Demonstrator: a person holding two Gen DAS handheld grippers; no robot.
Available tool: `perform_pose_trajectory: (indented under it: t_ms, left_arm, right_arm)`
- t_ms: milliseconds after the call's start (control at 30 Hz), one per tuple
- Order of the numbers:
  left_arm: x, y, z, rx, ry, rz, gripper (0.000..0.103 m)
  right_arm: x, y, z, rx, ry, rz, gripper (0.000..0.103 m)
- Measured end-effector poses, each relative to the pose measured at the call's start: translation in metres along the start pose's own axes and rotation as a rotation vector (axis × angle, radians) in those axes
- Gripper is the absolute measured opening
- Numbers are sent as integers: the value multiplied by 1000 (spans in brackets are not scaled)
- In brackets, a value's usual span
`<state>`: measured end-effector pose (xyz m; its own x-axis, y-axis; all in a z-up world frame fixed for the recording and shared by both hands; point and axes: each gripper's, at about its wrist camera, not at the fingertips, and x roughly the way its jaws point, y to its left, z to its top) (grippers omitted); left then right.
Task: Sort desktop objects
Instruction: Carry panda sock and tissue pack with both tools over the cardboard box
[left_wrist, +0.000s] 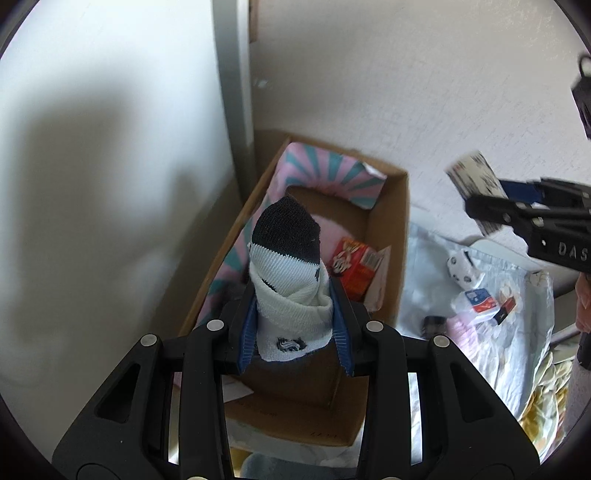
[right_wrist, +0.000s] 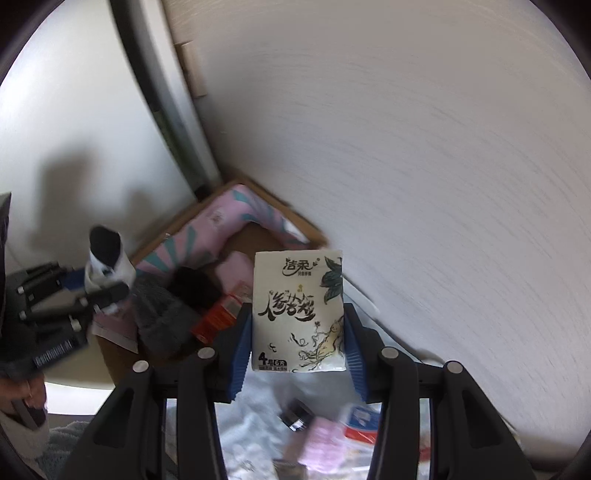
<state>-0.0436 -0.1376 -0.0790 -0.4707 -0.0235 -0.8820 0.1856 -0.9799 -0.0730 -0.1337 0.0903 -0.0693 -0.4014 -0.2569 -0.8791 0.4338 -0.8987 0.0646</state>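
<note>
While above cardboard box (left_wrist: 388, 229): left claw (left_wrist: 295, 325) pinches rolled sock (left_wrist: 290, 273); right claw (right_wrist: 299, 347) pinches tissue pack (right_wrist: 299, 310)

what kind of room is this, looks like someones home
Probably a corner of a home room: an open brown cardboard box of odds and ends against a white textured wall, beside crumpled pale bedding.

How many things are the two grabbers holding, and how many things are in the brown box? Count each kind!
Rolled socks in left gripper: 1
Tissue packs in right gripper: 1
In the cardboard box:
Pink-and-teal mailer bags: 1
Red cartons: 1
Grey knit hats: 1
Total: 5
</note>
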Motion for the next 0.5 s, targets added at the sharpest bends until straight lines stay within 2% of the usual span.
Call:
perform_pose_trajectory:
  t_ms: [200, 500]
  left_arm:
    - [0, 4, -9, -20, 23, -1, 32]
    - [6, 8, -18, -35, 50, 10, 32]
  right_arm:
    - [30, 39, 19, -53, 27, 66, 42]
    - [60, 69, 21, -129, 103, 99, 42]
